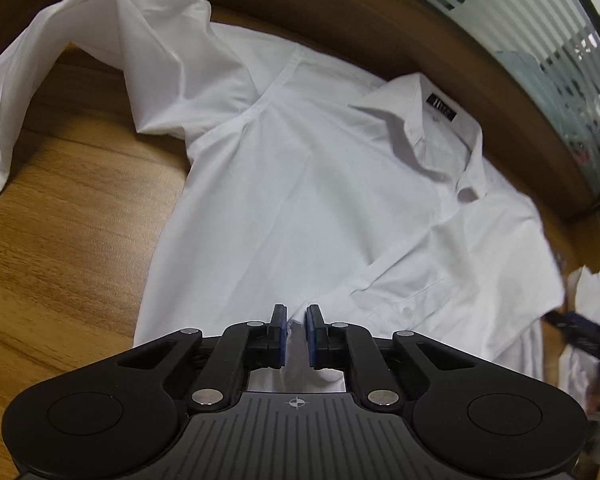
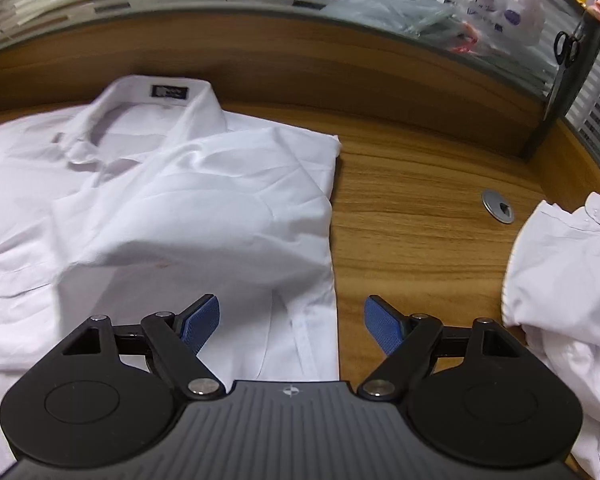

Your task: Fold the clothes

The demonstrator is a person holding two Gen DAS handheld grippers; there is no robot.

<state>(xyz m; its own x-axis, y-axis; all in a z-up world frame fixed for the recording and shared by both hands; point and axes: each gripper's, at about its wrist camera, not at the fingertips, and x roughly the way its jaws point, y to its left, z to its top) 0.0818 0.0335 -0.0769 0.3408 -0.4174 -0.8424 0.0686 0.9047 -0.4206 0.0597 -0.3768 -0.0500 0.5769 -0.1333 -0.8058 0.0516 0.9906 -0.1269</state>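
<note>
While the white shirt point(image 1: 300, 184) is spread on the wooden bench point(image 1: 60, 240), its lower hem is pinched between the blue pads point(image 1: 283, 340) of the left hand-held gripper point(image 1: 296, 338), which is clenched on a fold of the cloth at six o'clock of the left wrist view. The collar point(image 1: 420, 120) with a dark label point(image 1: 440, 106) is seen at about one o'clock, and one long sleeve point(image 1: 80, 52) is raised and draped toward ten o'clock.

In the right wrist view the right hand-held gripper point(image 2: 292, 322) is released; its pads point(image 2: 202, 322) stand wide apart over the right edge of the shirt point(image 2: 204, 216), with nothing pressed between them. One side of the shirt is already folded over the front. A second white garment point(image 2: 568, 280) is heaped at three o'clock, well apart from the shirt. A round metal cable port point(image 2: 498, 206) is set in the bench point(image 2: 412, 216) at two o'clock. Containers cannot be made out on the bench.
</note>
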